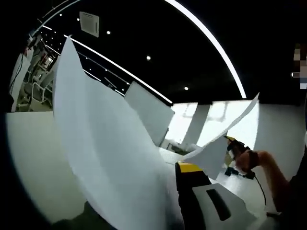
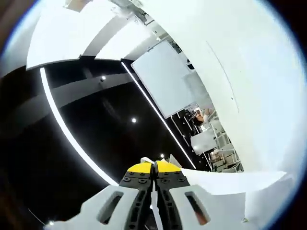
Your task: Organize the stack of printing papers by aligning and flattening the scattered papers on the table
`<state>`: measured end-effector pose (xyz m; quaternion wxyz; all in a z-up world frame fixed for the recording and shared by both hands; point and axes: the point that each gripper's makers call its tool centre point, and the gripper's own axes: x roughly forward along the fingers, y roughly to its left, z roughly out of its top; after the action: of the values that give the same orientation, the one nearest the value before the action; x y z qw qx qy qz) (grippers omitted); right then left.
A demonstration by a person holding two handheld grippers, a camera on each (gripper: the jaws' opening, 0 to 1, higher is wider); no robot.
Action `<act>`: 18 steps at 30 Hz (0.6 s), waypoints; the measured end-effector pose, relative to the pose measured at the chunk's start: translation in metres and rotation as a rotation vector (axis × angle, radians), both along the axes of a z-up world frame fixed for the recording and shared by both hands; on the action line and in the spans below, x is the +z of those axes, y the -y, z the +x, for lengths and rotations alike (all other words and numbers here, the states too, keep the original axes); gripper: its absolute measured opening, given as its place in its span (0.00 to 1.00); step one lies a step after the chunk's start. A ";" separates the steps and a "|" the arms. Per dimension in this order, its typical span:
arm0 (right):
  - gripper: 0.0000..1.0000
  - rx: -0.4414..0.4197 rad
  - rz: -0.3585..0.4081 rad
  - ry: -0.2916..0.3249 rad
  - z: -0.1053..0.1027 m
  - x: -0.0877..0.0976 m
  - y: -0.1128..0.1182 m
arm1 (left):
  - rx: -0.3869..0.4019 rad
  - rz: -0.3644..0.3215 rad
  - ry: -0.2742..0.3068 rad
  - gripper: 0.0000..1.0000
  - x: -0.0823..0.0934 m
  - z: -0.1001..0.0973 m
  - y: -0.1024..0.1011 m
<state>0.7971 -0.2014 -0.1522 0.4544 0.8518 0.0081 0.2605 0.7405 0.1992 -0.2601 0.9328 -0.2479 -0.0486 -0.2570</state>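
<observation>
A large white sheet of printing paper (image 1: 105, 143) is lifted up off the table and curves across the left gripper view. My left gripper (image 1: 178, 168) pinches its lower edge; one yellow-tipped finger (image 1: 189, 167) shows and the paper hides the other. At the right, a hand holds my right gripper (image 1: 235, 146) against the sheet's far corner. In the right gripper view my right gripper (image 2: 153, 167) points up at the ceiling with its jaws pressed together on a thin paper edge, and the paper (image 2: 225, 184) spreads away to the right.
A dark ceiling with long light strips (image 1: 211, 43) lies behind the sheet. A white partition panel (image 1: 151, 112) stands beyond it, with shelving (image 1: 38, 81) at the far left. The person's hand and sleeve (image 1: 273, 177) reach in from the right over the white table (image 1: 240, 189).
</observation>
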 end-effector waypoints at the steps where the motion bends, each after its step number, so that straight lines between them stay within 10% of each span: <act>1: 0.00 0.002 0.003 -0.002 0.000 0.000 0.000 | 0.000 0.000 0.000 0.22 0.000 0.000 0.000; 18: 0.00 -0.012 0.047 -0.026 0.001 0.003 0.007 | 0.001 0.001 0.000 0.22 -0.001 0.000 0.002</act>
<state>0.7982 -0.2087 -0.1492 0.4359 0.8655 0.0027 0.2468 0.7405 0.1971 -0.2614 0.9330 -0.2475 -0.0484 -0.2567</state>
